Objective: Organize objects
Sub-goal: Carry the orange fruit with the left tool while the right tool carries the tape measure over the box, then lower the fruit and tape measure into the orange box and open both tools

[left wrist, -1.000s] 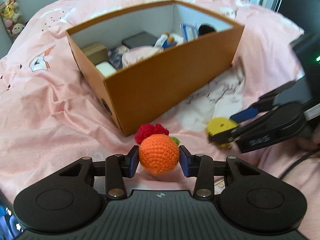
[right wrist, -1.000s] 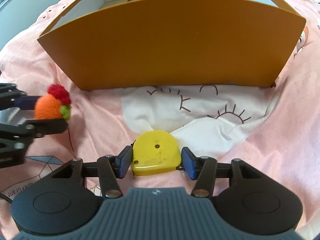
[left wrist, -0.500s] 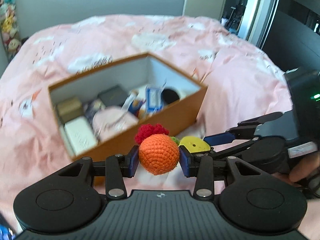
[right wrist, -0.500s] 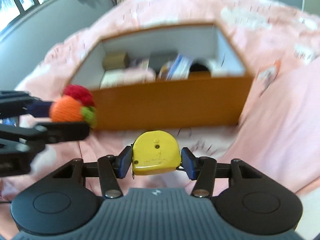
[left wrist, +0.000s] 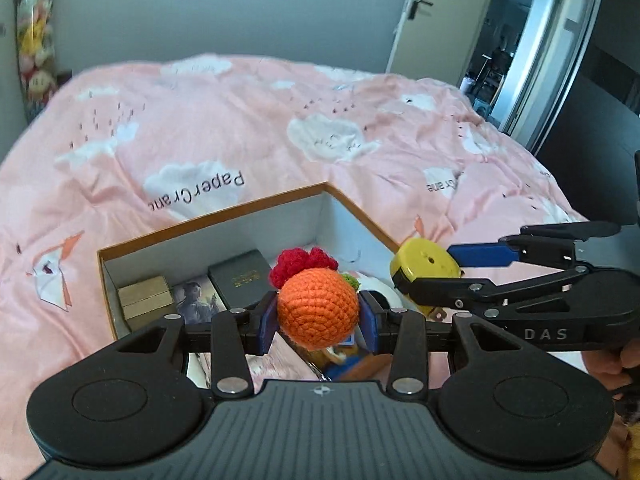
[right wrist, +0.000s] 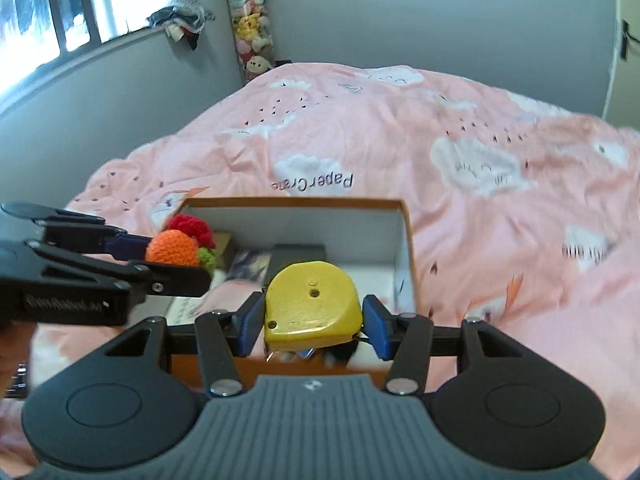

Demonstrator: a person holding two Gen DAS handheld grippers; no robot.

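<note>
My left gripper is shut on an orange crocheted ball with a red tuft, held above the open brown cardboard box. My right gripper is shut on a yellow tape measure, also held above the box. In the left wrist view the tape measure sits over the box's right wall. In the right wrist view the crocheted ball hangs over the box's left end.
The box holds a dark case, a small tan box, a picture card and other items. It rests on a pink cloud-print duvet. A door stands at the back right, a window at the left.
Both grippers have risen from the bed and moved forward over the box, each still holding its object. The box has gone from in front to underneath.
</note>
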